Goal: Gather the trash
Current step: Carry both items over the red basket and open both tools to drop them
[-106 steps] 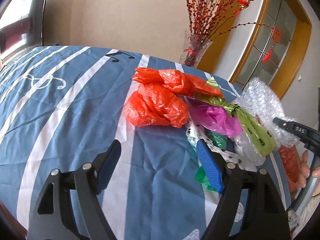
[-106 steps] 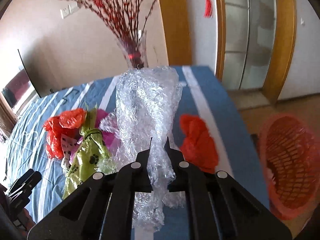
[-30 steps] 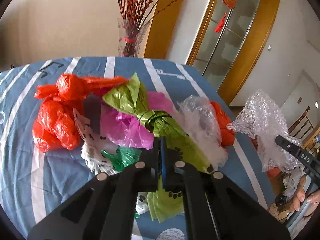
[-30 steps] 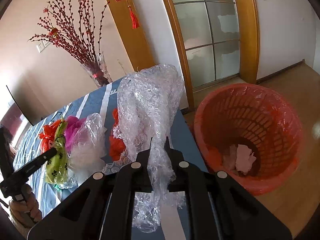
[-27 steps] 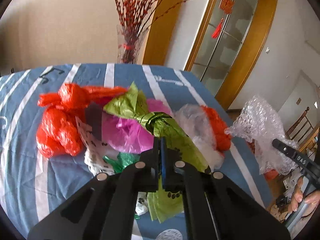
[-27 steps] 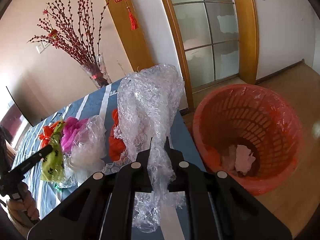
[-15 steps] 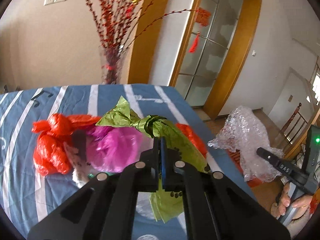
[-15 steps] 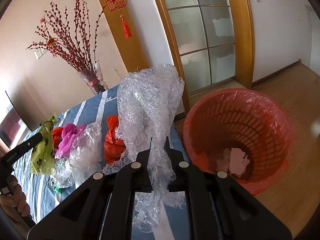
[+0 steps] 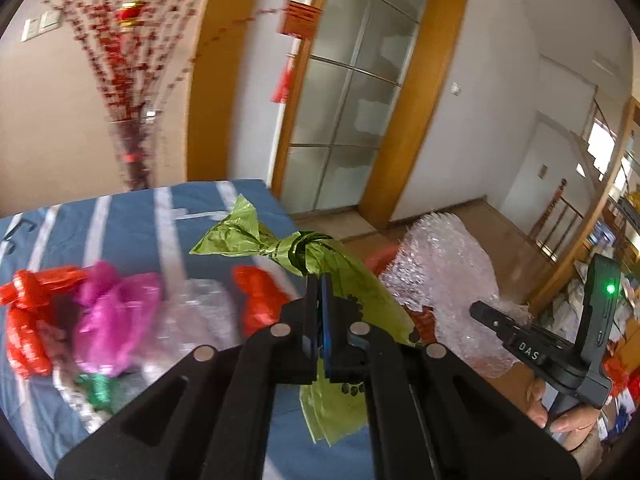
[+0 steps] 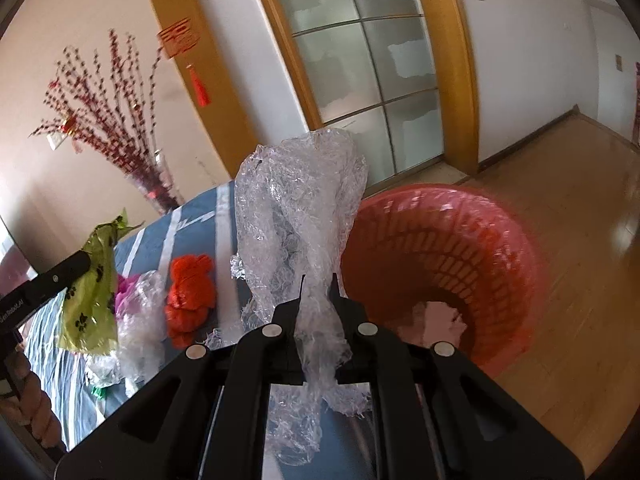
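- My right gripper (image 10: 317,280) is clamped on a crumpled sheet of bubble wrap (image 10: 298,216), which stands up through the centre of the right wrist view and trails below the jaws.
- My left gripper (image 9: 319,286) is pinched shut on the knotted green paw-print bag (image 9: 320,264), held clear of the table in the middle of the left wrist view.
- The red laundry-style basket (image 10: 516,248) fills the right half of the right wrist view, on the wooden floor just beside the table's end, with some pale scraps already at its bottom.
- To do this step well, I judge that I should bring the bubble wrap right over the basket's mouth before letting go; it is light and springy and could catch the rim or drift out.
- I would release the right load first, then swing the green bag across, so that the two tools do not crowd each other.
- Left on the blue striped tablecloth (image 9: 132,224), in the lower left of the left wrist view: red bags (image 9: 256,300), a magenta one (image 9: 116,312), clear plastic (image 9: 192,320).
- Compared with 3.5 seconds ago, my left tool was then open over the pile; now it carries the green bag.
- The basket was then at the right edge of the right wrist view; now it is large and close, and the bubble wrap is unchanged in my grip.
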`<state>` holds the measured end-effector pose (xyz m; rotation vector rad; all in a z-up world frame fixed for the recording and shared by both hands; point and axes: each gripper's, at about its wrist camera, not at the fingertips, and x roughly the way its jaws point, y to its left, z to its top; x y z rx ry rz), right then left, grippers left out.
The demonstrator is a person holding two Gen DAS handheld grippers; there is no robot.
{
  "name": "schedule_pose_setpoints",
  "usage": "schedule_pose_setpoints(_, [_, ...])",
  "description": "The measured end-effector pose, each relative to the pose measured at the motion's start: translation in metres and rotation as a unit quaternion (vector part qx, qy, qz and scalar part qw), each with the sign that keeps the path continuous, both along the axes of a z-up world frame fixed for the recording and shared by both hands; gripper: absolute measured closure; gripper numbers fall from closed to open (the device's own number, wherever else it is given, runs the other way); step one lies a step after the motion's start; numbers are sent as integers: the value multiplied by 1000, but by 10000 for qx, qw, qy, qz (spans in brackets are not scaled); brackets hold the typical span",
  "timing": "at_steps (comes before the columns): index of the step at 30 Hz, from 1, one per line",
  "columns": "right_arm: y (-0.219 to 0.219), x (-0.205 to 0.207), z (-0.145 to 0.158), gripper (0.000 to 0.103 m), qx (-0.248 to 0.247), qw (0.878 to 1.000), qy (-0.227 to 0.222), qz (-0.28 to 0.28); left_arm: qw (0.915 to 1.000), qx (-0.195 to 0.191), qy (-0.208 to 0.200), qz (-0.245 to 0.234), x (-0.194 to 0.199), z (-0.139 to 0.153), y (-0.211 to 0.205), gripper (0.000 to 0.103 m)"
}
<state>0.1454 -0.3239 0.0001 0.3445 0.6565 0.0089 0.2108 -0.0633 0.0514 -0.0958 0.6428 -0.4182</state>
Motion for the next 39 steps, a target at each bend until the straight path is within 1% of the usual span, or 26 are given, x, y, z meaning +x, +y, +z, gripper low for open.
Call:
schedule_pose_setpoints(9, [-54, -8, -5, 95, 123, 9986, -18, -513, 9982, 121, 178, -568, 12, -20, -80, 100])
schedule_pose_setpoints(16, [-86, -8, -15, 95, 222, 9964, 14, -823, 9953, 254, 382, -852, 25, -43, -126, 99])
schedule_pose_setpoints(24, [-101, 3, -27, 95, 270, 9949, 121, -961, 9923, 428, 526, -1033, 38, -64, -163, 99])
schedule_pose_setpoints(30, [-109, 14, -34, 94, 368, 9944, 193, -975, 9899, 593, 667, -1099, 46, -79, -181, 98])
schedule_pose_setpoints(31, [-109, 17, -36, 91, 386, 9943, 222, -966, 9896, 617, 700, -1092, 48, -82, -183, 98])
schedule_pose_setpoints(33, [-110, 19, -38, 81, 414, 9942, 251, -961, 9894, 665, 755, -1047, 50, -88, -183, 95])
schedule_pose_setpoints(34, [-111, 19, -39, 74, 438, 9941, 253, -958, 9892, 676, 780, -1037, 49, -89, -184, 94])
schedule_pose_setpoints(35, [-112, 19, -40, 68, 458, 9940, 252, -964, 9891, 683, 807, -1024, 49, -91, -185, 90])
schedule_pose_setpoints(37, [-114, 18, -42, 64, 464, 9936, 262, -996, 9889, 713, 842, -992, 50, -96, -184, 82])
schedule_pose_setpoints(39, [-116, 16, -44, 64, 477, 9932, 295, -1020, 9890, 756, 845, -950, 50, -98, -182, 78])
